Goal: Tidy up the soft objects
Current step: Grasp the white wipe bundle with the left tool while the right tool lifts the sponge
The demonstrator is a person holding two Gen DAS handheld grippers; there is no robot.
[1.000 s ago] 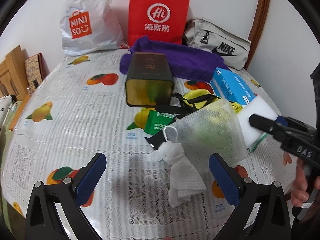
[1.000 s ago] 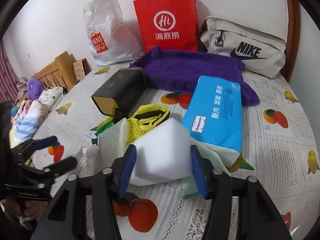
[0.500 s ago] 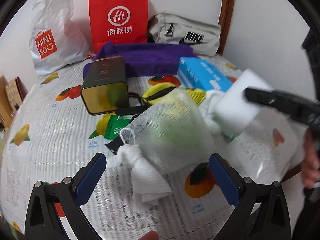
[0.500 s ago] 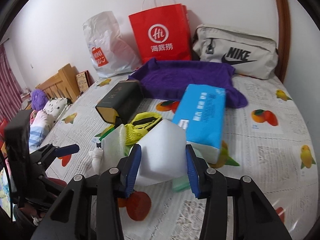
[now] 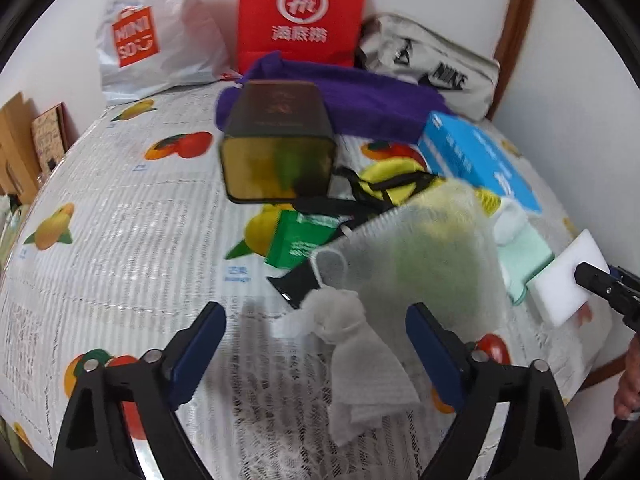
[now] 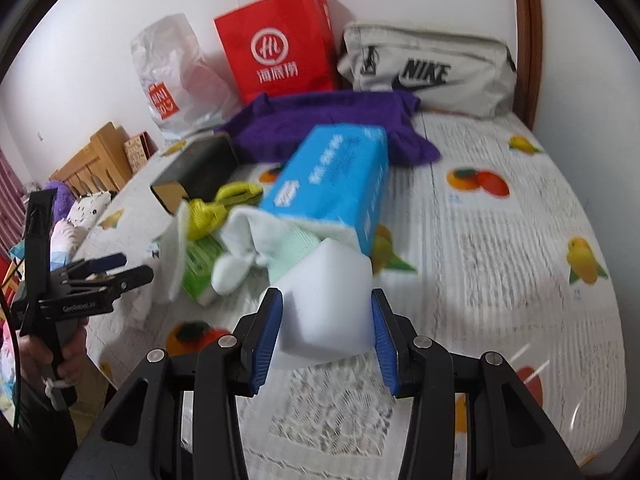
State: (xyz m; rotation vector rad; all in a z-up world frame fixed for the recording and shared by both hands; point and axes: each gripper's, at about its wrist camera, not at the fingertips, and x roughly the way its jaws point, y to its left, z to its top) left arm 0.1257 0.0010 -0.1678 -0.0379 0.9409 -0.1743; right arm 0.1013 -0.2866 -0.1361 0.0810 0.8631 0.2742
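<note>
One white sponge [image 6: 326, 300] is pinched in the right gripper [image 6: 326, 334], held just in front of the blue tissue pack [image 6: 332, 178].
It is soft and may slip out; the left gripper [image 5: 316, 344], jaws wide but just narrowing, empty over the white wipe [image 5: 352, 356], could drag the mesh pouch [image 5: 420, 264].

The white sponge [image 6: 326, 300] is a smooth block, held tilted between the blue pads of the right tongs [image 6: 326, 334], above the cloth-covered table. The crumpled white wipe [image 5: 352, 356] lies flat between the fingers of the left tongs [image 5: 316, 344], whose jaws have just been closing a little and do not touch it. The mesh pouch [image 5: 420, 268], half transparent with something green inside, stands just beyond the wipe. A mint cloth [image 6: 292, 244] and a white towel [image 6: 240, 248] lie just ahead of the sponge. A purple towel [image 6: 320, 128] lies far ahead.
</note>
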